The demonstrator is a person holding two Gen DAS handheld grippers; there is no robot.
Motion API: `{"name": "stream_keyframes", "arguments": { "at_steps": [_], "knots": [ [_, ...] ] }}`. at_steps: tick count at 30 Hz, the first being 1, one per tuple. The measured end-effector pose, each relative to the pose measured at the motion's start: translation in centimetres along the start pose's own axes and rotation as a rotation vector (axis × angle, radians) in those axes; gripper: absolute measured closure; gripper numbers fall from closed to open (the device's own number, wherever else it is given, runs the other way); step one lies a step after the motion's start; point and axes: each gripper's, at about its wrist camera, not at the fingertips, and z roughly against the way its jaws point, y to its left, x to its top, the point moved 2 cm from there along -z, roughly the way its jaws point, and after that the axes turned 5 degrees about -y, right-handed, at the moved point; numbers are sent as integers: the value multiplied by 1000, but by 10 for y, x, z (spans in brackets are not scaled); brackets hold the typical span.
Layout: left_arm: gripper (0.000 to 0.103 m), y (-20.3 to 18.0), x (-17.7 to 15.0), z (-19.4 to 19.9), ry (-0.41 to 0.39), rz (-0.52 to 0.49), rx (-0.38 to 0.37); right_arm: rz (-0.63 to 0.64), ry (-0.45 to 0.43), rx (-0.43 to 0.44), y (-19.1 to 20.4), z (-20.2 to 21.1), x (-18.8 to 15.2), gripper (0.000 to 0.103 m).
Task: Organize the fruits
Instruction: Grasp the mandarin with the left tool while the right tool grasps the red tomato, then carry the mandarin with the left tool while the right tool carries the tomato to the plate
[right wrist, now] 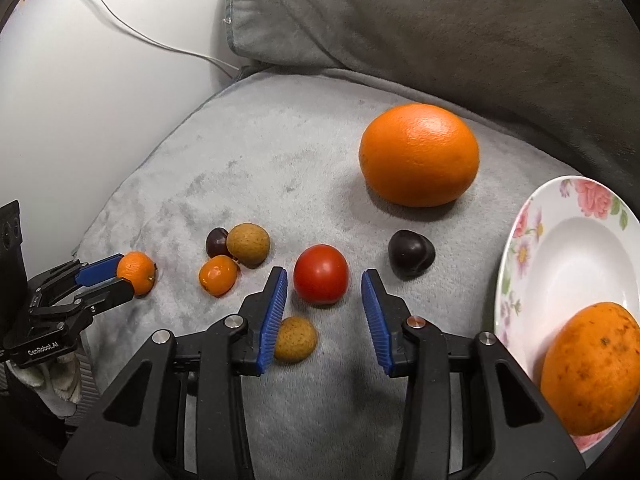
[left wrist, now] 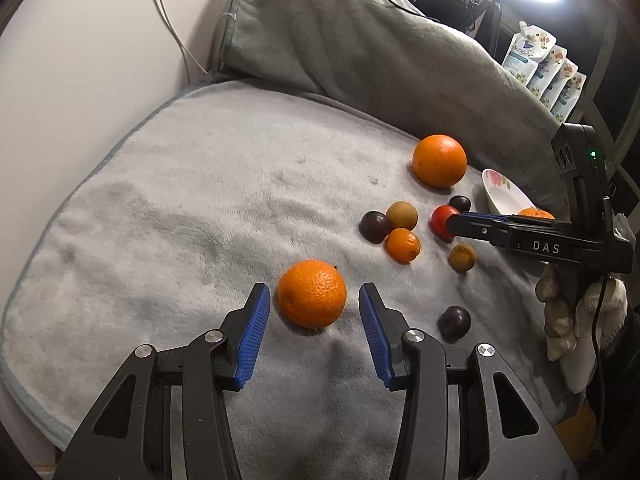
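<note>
My left gripper [left wrist: 312,300] is open, its blue pads on either side of a mandarin [left wrist: 312,294] lying on the grey towel [left wrist: 180,220]. My right gripper [right wrist: 325,280] is open around a red tomato [right wrist: 321,274], not closed on it; it shows in the left wrist view [left wrist: 454,224] too. A big orange [right wrist: 419,155] lies behind, a dark plum [right wrist: 411,253] to the right. A floral plate [right wrist: 568,248] at the right holds an orange fruit [right wrist: 592,368]. A small mandarin [right wrist: 218,275], a brown longan [right wrist: 248,244] and a dark plum [right wrist: 216,242] cluster at the left.
Another longan [right wrist: 296,339] lies under my right gripper's left finger. A lone plum [left wrist: 455,322] sits near the towel's front. A folded grey blanket [left wrist: 340,40] rises behind the towel. White wall and cables are at the left, pouches [left wrist: 544,68] and a ring lamp at the back right.
</note>
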Motion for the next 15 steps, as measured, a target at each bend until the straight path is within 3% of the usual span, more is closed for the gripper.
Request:
{"name": "stream_keyframes", "arguments": {
  "at_steps": [10,15],
  "knots": [
    [59,2,-2,-8,18,5,0,33,23,-12,5,-14,5,70],
    [68,3,-1,-12,22,13,-4,63,23,-28,12,-15,6,70]
  ]
}}
